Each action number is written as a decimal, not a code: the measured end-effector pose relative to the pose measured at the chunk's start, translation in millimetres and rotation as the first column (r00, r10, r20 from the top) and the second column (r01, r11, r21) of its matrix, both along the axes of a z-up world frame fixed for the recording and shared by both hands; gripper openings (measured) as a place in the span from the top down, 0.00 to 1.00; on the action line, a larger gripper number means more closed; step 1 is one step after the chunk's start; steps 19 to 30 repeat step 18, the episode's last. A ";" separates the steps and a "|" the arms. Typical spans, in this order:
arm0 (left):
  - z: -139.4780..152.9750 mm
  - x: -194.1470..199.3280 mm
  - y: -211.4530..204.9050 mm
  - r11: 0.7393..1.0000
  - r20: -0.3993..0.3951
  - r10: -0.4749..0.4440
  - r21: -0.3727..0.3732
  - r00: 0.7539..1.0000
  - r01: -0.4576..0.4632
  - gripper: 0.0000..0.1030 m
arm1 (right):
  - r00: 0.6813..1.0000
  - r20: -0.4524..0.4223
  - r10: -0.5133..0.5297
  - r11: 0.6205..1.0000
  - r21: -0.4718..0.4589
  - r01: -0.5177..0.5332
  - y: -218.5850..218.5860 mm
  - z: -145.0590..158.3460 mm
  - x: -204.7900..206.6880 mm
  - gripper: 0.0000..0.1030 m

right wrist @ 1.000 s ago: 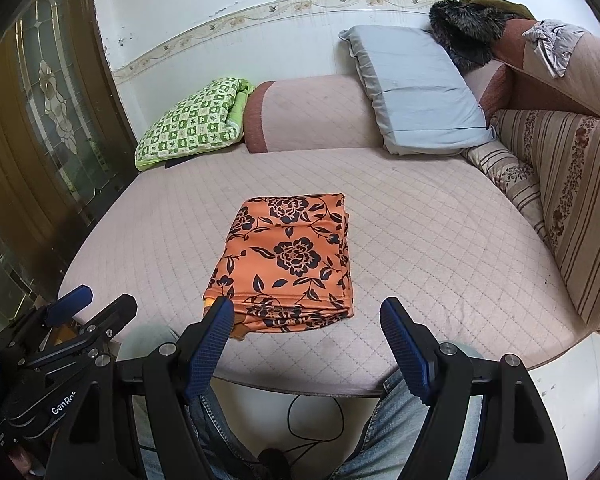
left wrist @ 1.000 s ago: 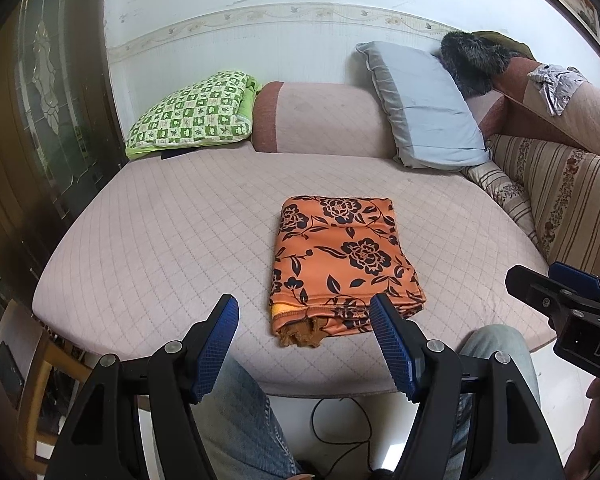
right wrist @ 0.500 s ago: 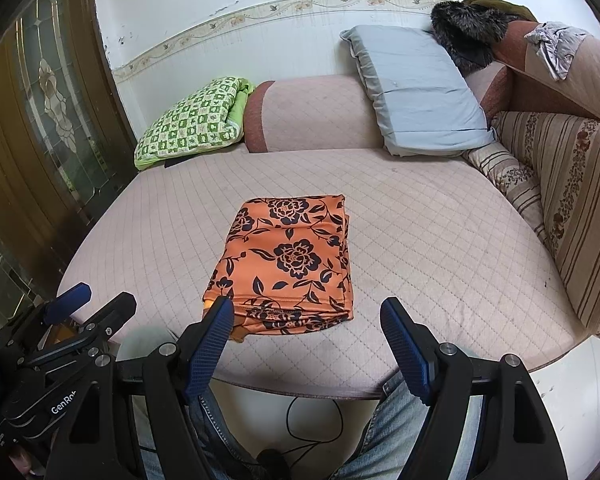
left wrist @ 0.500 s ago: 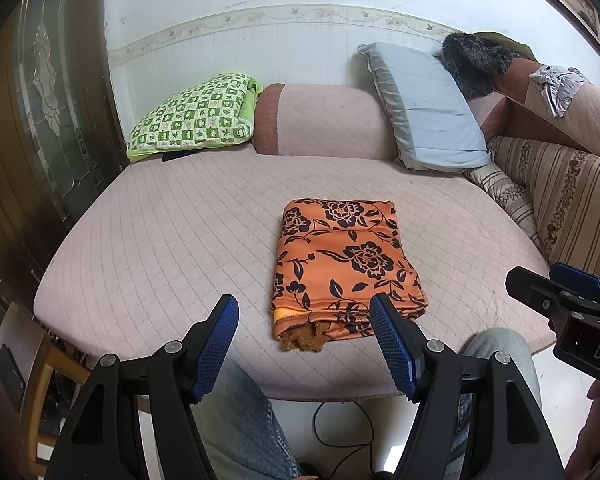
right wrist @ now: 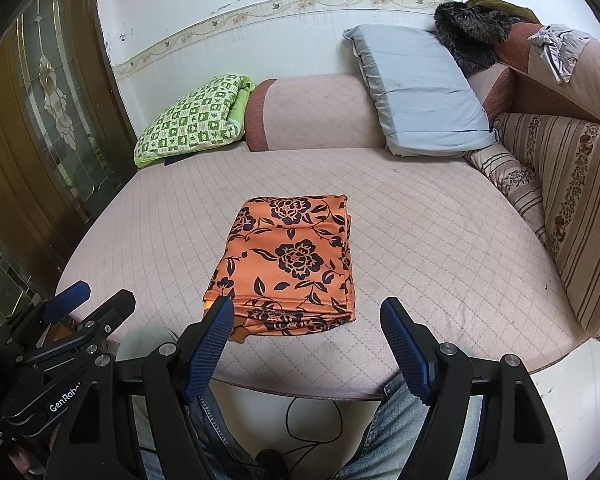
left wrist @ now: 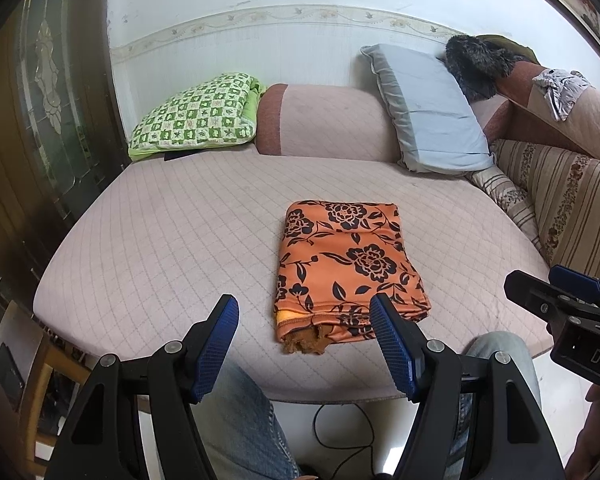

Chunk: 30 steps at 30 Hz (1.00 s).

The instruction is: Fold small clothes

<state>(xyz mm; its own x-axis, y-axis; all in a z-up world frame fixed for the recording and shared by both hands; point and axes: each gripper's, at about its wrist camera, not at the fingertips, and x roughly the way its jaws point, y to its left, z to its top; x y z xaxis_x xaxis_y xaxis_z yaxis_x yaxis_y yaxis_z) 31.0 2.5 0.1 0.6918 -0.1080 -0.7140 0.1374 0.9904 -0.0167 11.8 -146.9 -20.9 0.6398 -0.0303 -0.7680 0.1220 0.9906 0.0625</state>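
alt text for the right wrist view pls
A folded orange floral cloth lies on a pink quilted bed, untouched. The open right claw hovers at the near edge, with pillows against the far wall.

Each camera rides on a handheld gripper and looks forward and downward along its two blue-padded fingers, from just off the near edge of the quilted seat [left wrist: 172, 240]. The left wrist view sees the folded orange cloth [left wrist: 348, 264] ahead, slightly to its right; the right wrist view has it ahead, slightly left. Both share the cloth, cushions and back wall, and each catches the other tool at its frame's edge.
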 end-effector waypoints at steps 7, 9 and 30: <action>-2.1 1.2 -1.8 1.000 -0.002 0.004 0.000 1.000 -0.004 0.34 | 1.000 -0.007 0.007 1.000 0.000 -0.007 -4.0 -2.9 4.5 0.25; -4.0 4.0 -1.7 1.000 -0.007 0.005 -0.004 1.000 -0.005 0.34 | 1.000 -0.008 0.005 1.000 0.001 -0.005 -4.0 -4.2 5.0 0.25; -33.8 49.2 -2.0 0.999 -0.053 0.010 -0.036 0.999 -0.012 0.34 | 0.999 -0.044 0.007 0.999 0.035 -0.005 -15.3 -29.8 30.3 0.25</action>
